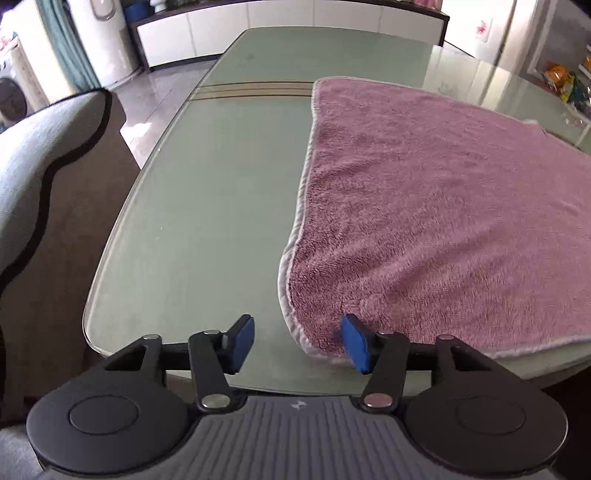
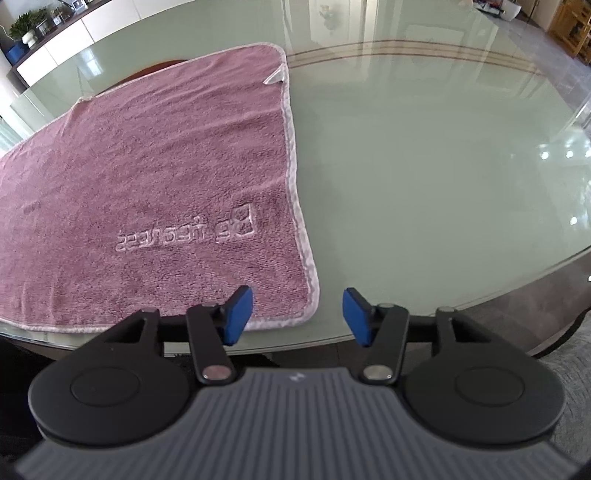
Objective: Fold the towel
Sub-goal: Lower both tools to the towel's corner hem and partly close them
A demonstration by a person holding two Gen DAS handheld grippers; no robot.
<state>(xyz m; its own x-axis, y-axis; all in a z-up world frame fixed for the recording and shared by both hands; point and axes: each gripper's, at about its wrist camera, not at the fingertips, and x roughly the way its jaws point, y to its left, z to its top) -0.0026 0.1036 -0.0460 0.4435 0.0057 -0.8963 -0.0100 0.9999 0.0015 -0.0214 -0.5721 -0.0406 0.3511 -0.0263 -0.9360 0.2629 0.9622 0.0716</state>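
Both grippers hang just above the near corners of a pink towel point(image 1: 424, 206) that lies spread flat on a pale green glass bench point(image 1: 207, 206). Seen from the left wrist, the left gripper point(image 1: 300, 343) stands partly open, with its blue pads apart and nothing pinched between them. Its right pad point(image 1: 355, 343) sits over the towel's near left corner, while the other pad is over bare glass just beside the pale hem. Whether that pad touches the cloth I cannot tell.

Seen from the right wrist, the right gripper point(image 2: 297, 317) is also partly open and empty. Its left pad point(image 2: 238, 315) lies over the towel's near right corner, and its right pad is over bare bench. The corner's hem falls in the gap between them.

The towel point(image 2: 147, 166) has a whitish border all round and raised lettering near its right edge. A small tag point(image 2: 275, 77) shows at the far right corner. The towel's near edge runs close along the near rim of the bench. A grey sofa point(image 1: 37, 166) stands beside the bench on the left, and a low white cabinet point(image 1: 258, 26) lies beyond its far end.
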